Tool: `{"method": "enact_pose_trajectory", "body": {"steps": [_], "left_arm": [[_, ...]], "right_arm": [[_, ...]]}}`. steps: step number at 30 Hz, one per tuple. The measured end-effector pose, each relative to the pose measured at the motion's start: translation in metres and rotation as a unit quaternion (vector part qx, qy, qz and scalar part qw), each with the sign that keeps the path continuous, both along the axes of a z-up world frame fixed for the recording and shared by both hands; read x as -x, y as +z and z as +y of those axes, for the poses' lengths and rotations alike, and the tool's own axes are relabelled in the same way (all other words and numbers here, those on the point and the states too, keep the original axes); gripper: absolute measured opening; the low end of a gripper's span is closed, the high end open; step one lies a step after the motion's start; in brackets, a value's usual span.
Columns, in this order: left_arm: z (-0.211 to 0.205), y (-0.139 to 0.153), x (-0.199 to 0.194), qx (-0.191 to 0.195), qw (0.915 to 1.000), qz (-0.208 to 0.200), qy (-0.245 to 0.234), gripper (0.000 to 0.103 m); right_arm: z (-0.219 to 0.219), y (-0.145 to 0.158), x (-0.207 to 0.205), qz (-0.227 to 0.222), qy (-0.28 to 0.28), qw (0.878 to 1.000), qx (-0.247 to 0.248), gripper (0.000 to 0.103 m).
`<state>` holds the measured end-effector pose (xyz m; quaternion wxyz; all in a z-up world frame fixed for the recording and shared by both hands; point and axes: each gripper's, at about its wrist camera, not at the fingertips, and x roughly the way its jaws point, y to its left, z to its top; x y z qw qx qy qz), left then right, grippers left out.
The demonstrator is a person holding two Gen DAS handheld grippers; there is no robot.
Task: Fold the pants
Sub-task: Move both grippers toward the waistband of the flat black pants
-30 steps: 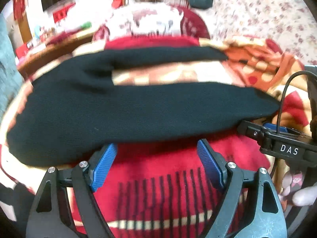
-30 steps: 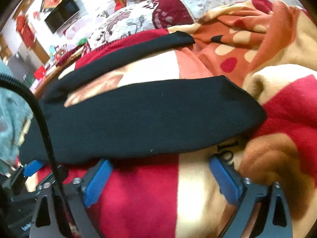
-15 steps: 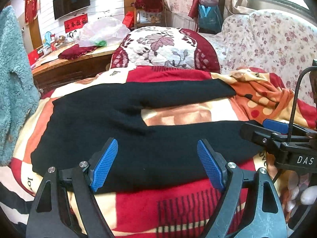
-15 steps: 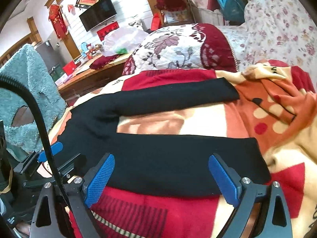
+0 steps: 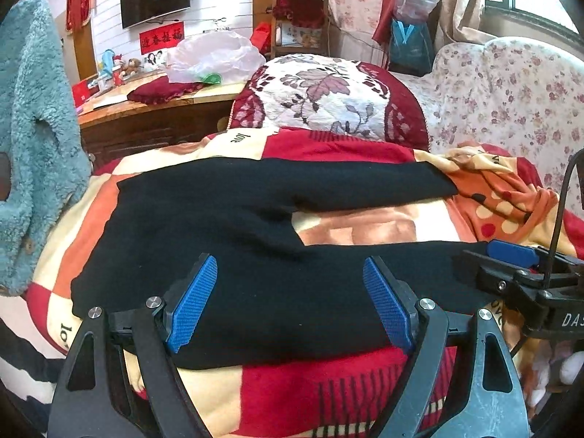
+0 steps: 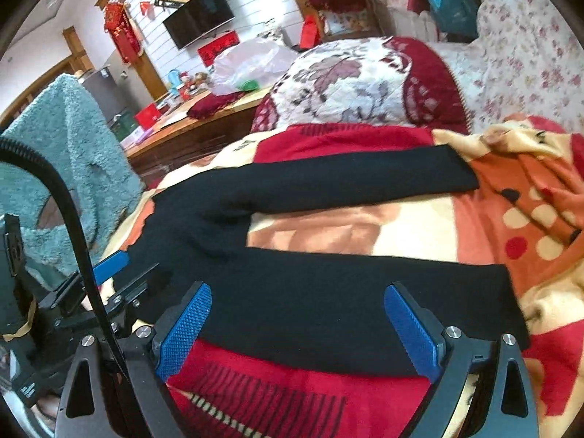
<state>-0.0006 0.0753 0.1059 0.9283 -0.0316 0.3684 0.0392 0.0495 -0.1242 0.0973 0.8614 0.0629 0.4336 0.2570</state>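
Note:
Black pants (image 5: pixel 226 241) lie flat on a red, cream and orange blanket (image 5: pixel 328 398), waist at the left, both legs spread apart and running right. They also show in the right wrist view (image 6: pixel 328 299). My left gripper (image 5: pixel 290 304) is open and empty, raised over the near leg close to the crotch. My right gripper (image 6: pixel 297 330) is open and empty, raised over the near leg toward its cuff. The right gripper shows at the right edge of the left wrist view (image 5: pixel 525 277).
A floral cushion (image 5: pixel 335 98) sits behind the blanket. A teal fleece garment (image 5: pixel 33 138) hangs at the left. A wooden table (image 5: pixel 153 109) with a plastic bag stands behind. A floral sofa (image 5: pixel 511 98) is at the right.
Both grippers have lifted and pulled back from the near pant leg, so the whole pants and the room now show. Both stay open and empty.

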Motion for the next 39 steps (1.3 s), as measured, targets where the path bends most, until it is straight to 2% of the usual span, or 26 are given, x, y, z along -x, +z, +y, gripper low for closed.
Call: {"method": "enact_pose_trajectory", "body": {"steps": [6,14,29,39], "left_arm": [[0.004,-0.003,-0.001,0.005,1.0,0.003,0.004,0.083],[0.011,-0.005,-0.002,0.005,0.9999,0.004,0.009,0.083],[0.041,-0.015,-0.013,0.019,0.999,0.021,0.035,0.083],[0.059,-0.022,-0.022,0.016,0.9984,0.028,0.045,0.083]], "right_arm": [[0.005,-0.002,0.001,0.0,0.004,1.0,0.017,0.096],[0.004,-0.006,-0.007,0.012,-0.01,1.0,0.013,0.095],[0.022,-0.012,-0.023,0.018,0.016,0.999,0.033,0.095],[0.039,-0.019,-0.038,0.031,0.041,0.998,0.032,0.095]]}}
